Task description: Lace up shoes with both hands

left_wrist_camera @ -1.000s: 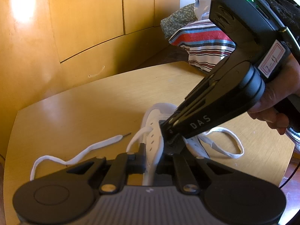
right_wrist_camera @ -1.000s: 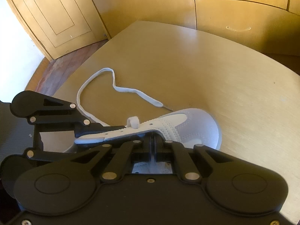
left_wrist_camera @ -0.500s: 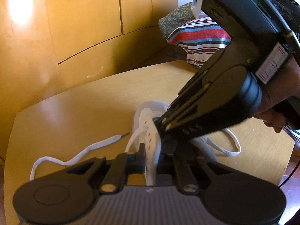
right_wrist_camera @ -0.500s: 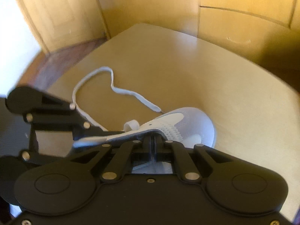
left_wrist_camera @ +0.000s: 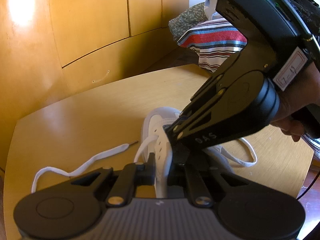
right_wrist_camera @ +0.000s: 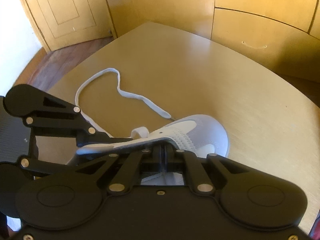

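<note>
On the wooden table (right_wrist_camera: 200, 64) the white shoe (right_wrist_camera: 208, 132) is barely laced, its lace (right_wrist_camera: 118, 80) trailing loose, while the left gripper (left_wrist_camera: 160, 164) pinches its eyelet flap and the right gripper (right_wrist_camera: 163, 152) stays closed inside, holding what, unclear.

Open table (right_wrist_camera: 200, 64): we see bare wood beyond the shoe (right_wrist_camera: 204, 132).
Blocked: lace (right_wrist_camera: 120, 90) sprawls left; wooden panels (left_wrist_camera: 90, 30) close behind the table.

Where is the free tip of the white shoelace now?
In the left wrist view, the shoelace tip lies on the wooden table, left of the white sneaker.
</note>
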Demonstrator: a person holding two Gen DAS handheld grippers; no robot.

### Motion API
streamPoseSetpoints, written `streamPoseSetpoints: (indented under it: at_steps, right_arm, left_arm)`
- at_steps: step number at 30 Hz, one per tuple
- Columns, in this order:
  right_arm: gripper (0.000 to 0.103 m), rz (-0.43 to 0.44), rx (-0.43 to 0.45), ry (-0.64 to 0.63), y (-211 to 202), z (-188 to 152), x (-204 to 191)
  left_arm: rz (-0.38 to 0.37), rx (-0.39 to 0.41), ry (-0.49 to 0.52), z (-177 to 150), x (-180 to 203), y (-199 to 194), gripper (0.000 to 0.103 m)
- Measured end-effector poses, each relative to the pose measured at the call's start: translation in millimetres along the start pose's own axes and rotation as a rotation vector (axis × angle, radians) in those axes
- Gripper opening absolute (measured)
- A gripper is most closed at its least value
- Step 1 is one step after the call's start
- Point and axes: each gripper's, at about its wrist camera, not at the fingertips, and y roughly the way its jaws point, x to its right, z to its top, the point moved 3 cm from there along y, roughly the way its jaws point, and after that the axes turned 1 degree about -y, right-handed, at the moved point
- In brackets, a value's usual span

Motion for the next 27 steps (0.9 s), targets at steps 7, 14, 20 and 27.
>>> streamPoseSetpoints:
  at_steps: [7,14,20,27]
  right_arm:
    - [0.003,-0.002,0.025,-0.008,-1,-1,-6]
    - [0.003,-0.02,0.03,-0.033,-7,-9,-10]
    - [0.003,-0.013,0.04,-0.033,-12,-13,-7]
    - [0.003,-0.004,0.054,-0.012,-10,-15,0]
  left_arm:
    - [0.005,0.0,-0.007,3,-9,4,0.009]
    - [-0.003,0.006,-0.079,7,-18,14,0.016]
    - [-0.007,0.035,-0.107,13,-19,15,0.02]
    - [-0.031,0.078,-0.163,16,-27,11,0.012]
